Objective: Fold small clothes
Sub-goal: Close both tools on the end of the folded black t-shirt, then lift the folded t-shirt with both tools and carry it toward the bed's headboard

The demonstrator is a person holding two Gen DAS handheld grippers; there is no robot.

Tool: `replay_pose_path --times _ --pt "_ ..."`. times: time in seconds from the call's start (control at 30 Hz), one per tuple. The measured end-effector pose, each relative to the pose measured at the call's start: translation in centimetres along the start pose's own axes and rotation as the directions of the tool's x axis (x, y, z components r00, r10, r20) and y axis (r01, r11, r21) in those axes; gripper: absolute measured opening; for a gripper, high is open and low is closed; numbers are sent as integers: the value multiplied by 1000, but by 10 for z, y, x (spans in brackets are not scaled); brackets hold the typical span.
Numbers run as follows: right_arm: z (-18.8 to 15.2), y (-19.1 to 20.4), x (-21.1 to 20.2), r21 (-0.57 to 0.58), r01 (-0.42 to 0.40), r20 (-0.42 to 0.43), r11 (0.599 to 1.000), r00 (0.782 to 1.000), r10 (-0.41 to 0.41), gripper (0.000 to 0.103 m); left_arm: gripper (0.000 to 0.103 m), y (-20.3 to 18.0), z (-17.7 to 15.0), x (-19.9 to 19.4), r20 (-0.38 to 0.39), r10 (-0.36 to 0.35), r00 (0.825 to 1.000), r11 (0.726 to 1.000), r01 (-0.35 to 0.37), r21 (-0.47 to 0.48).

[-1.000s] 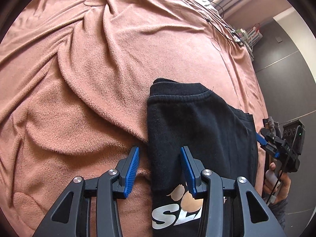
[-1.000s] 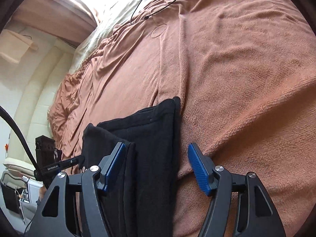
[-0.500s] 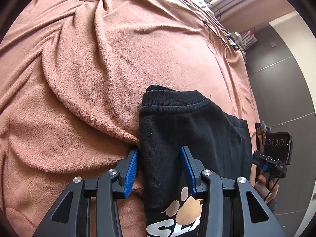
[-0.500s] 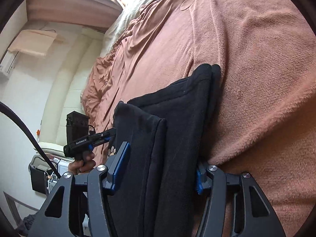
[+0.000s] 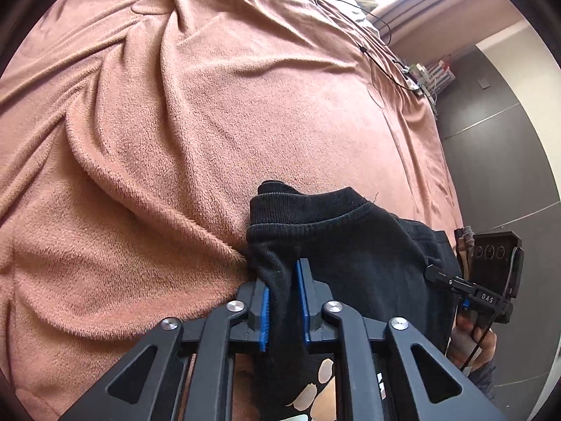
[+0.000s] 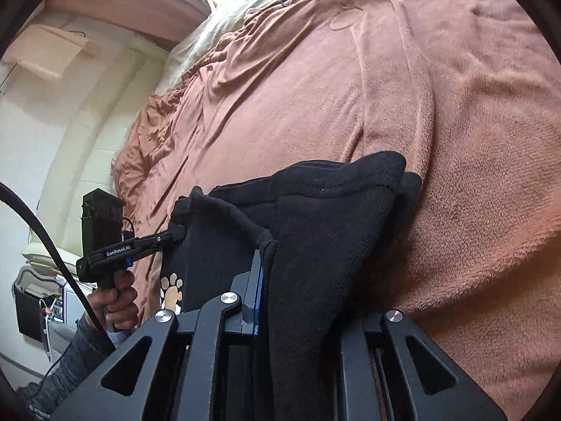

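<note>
On pink blanket (image 5: 245, 112), folded black garment (image 5: 350, 238), paw print, ribbed hem

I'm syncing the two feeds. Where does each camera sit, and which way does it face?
Left wrist: on the left claw, facing down its fingers at the black garment on the blanket; its jaws are closing on the cloth.
Right wrist: on the right claw, facing the garment's other edge, jaws closing on it; a hand shows.
Shared: garment, blanket, each other's claw.

Left tongs (image 5: 283, 293) and right tongs (image 6: 280, 280) closing, both pinching cloth
</note>
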State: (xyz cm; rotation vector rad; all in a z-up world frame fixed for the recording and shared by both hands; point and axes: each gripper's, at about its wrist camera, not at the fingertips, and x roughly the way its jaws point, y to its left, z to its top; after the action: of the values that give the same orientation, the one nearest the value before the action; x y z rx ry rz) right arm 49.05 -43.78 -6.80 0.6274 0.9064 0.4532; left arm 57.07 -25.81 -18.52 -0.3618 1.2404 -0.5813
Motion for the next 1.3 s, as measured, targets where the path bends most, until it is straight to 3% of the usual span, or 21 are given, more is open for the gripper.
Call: replay_pose_path --times 0.27,0.8,1.1,1.3 --pt "-20 53 -28 -104 84 56 991 995 -79 11 6 -26 -5 -33 60 -8 998 998 4 65" --pt "-84 124 -117 -204 166 189 965 974 -127 10 6 -73 -34 -118 169 -82 982 991 61 122" --pt "-125 184 -176 -286 192 272 939 956 -112 10 6 -100 -63 -185 257 -124 958 982 81 171" --pt "-160 230 -210 -354 195 328 914 942 -74 10 6 -111 -85 -244 334 -159 929 977 99 190"
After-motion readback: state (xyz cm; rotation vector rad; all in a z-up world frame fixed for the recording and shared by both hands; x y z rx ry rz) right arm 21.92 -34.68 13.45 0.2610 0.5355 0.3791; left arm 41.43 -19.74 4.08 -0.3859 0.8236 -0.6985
